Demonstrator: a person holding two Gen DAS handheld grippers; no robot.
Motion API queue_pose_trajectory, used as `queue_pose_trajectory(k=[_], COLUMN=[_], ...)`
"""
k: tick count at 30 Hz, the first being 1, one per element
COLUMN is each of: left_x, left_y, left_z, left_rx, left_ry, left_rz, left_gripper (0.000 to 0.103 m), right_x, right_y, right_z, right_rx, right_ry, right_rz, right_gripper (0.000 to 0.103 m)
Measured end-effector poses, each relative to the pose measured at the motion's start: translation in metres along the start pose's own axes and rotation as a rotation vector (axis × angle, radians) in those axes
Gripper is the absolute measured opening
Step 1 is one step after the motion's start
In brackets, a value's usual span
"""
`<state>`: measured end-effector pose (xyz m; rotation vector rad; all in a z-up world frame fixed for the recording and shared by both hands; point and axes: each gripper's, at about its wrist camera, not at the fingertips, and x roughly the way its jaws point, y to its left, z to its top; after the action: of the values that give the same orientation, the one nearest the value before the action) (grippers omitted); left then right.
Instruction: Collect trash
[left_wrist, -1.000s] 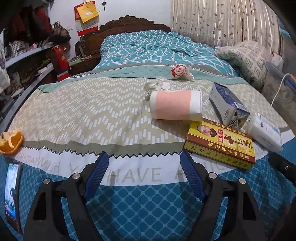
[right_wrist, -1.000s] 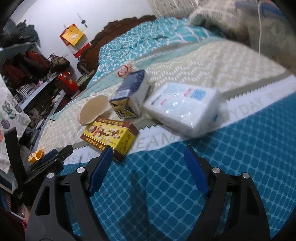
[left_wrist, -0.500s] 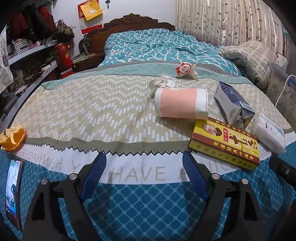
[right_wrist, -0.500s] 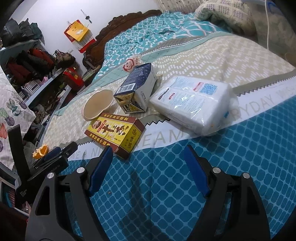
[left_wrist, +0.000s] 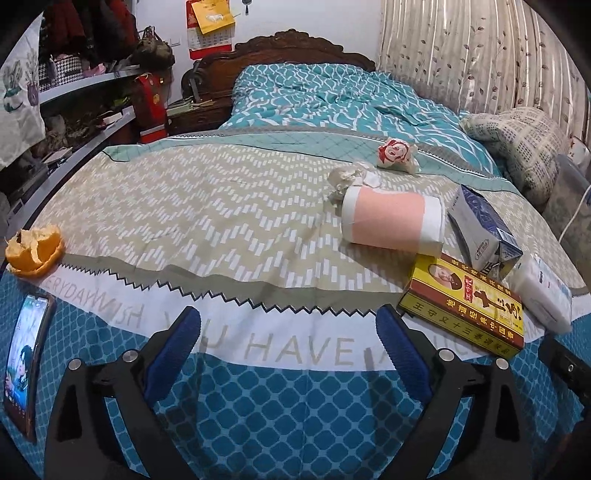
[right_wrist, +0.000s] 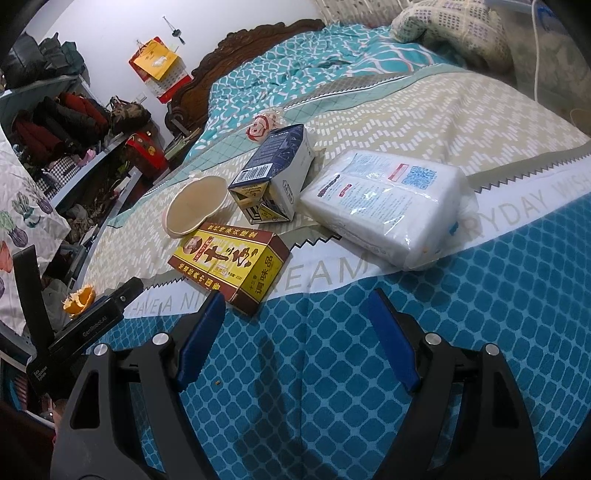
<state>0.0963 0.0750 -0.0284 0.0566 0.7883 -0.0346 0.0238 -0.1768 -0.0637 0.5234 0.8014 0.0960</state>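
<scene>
My left gripper (left_wrist: 288, 325): jaws wide, just been opening, nothing between them, above the bedspread (left_wrist: 207, 206).
My right gripper (right_wrist: 295, 314): jaws apart, empty.
Yellow box (right_wrist: 229, 266): flat, just ahead of my right gripper.
Paper cup (left_wrist: 391, 221): on its side, beyond the box.
Blue carton (right_wrist: 273, 177): tipped over, touching the white pack (right_wrist: 388, 206).
Orange peel (left_wrist: 35, 251): far left edge.

Bedspread (left_wrist: 221, 206): matt printed cloth. Yellow box (right_wrist: 229, 266): smooth card. Tissue pack (right_wrist: 388, 206): glossy plastic wrap. Headboard (left_wrist: 288, 48): carved dark wood.
</scene>
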Motion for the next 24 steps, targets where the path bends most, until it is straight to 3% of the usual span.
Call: queue_pose_trajectory(k=[9, 14, 24], left_x=[-0.0009, -0.0001, 0.0031], left_y=[0.0027, -0.0036, 0.0036], left_z=[0.0007, 0.0004, 0.0009], left_rx=[-0.012, 0.02, -0.01], left_ry=[-0.003, 0.0, 0.022], left_rz=[0.015, 0.078, 0.052], left_gripper=[0.094, 0.094, 0.094], right_x=[-0.0004, -0.0001, -0.0004], right_y=[-0.0002, 0.0003, 0.0003], right_z=[0.0, -0.0001, -0.0003], right_rx=[0.0, 0.0, 0.001], right_ry=[0.0, 0.0, -0.001], right_rz=[0.0, 0.0, -0.001], right_gripper=[0.08, 0.08, 0.081])
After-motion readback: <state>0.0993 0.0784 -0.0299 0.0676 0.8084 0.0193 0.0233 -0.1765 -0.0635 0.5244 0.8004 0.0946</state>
